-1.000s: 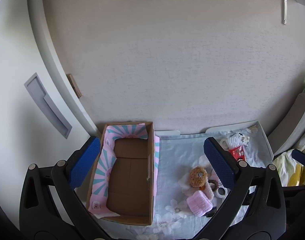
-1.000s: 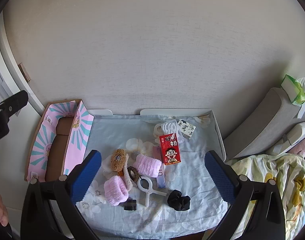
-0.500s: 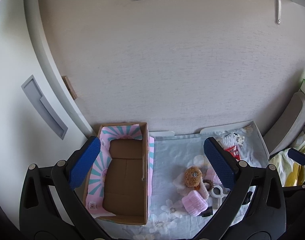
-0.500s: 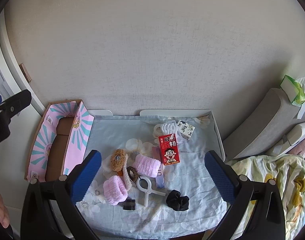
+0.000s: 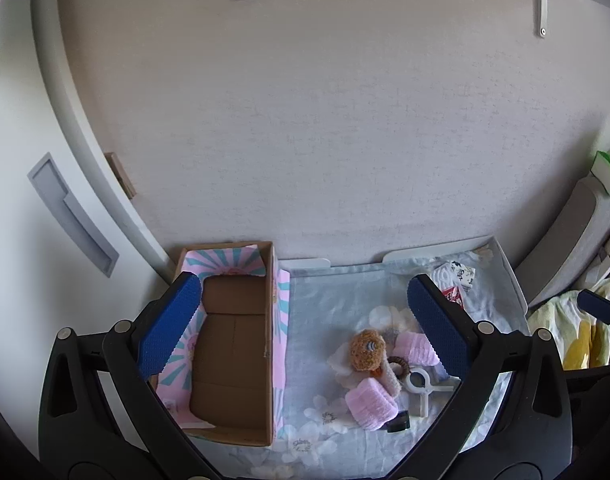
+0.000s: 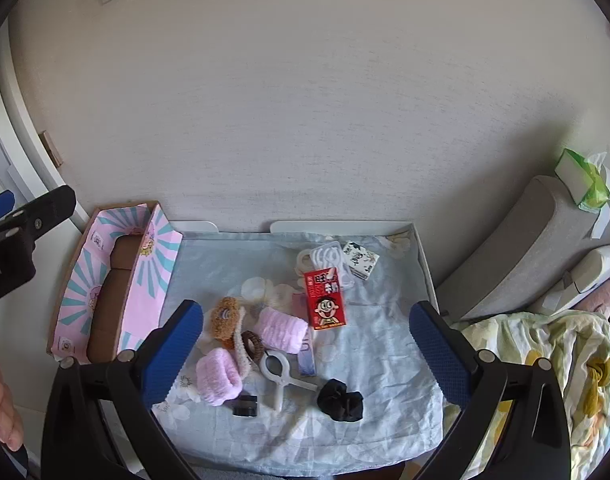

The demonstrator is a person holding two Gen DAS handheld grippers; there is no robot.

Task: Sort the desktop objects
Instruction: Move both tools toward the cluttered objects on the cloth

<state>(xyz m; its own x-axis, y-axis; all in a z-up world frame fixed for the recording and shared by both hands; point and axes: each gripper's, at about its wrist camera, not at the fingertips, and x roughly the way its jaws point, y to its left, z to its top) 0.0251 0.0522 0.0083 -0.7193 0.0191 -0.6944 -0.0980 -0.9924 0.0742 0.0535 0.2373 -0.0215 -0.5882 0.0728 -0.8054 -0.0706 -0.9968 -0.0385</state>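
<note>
1. A white tray-like counter [image 6: 425, 264], covered by a pale blue floral cloth [image 6: 385, 360], stands against a beige textured wall [image 6: 305, 100].
2. A cardboard box [image 5: 233, 344] with pink and teal sunburst flaps sits at the cloth's left edge, touching it; its brown inside holds nothing.
3. Right of the cloth lies a yellow floral blanket [image 6: 545, 352]; behind the blanket are grey cushions [image 6: 525, 232] with a green tissue pack [image 6: 583, 182] on top.
4. The left claw [image 5: 305, 320] hangs above the box and cloth, blue pads wide apart, gripping nothing.
5. The right claw [image 6: 305, 344] hangs over the cloth, also spread wide and unloaded.
6. A red milk carton [image 6: 325, 298] with a cartoon face lies flat near the cloth's middle.
7. Two pink fluffy wristbands [image 6: 219, 376] lie left of the carton, beside a brown plush scrunchie [image 6: 224, 318].
8. A white clip [image 6: 279, 376], a black scrunchie [image 6: 339, 394] and a small black clip [image 6: 245, 404] lie toward the cloth's near edge.
</note>
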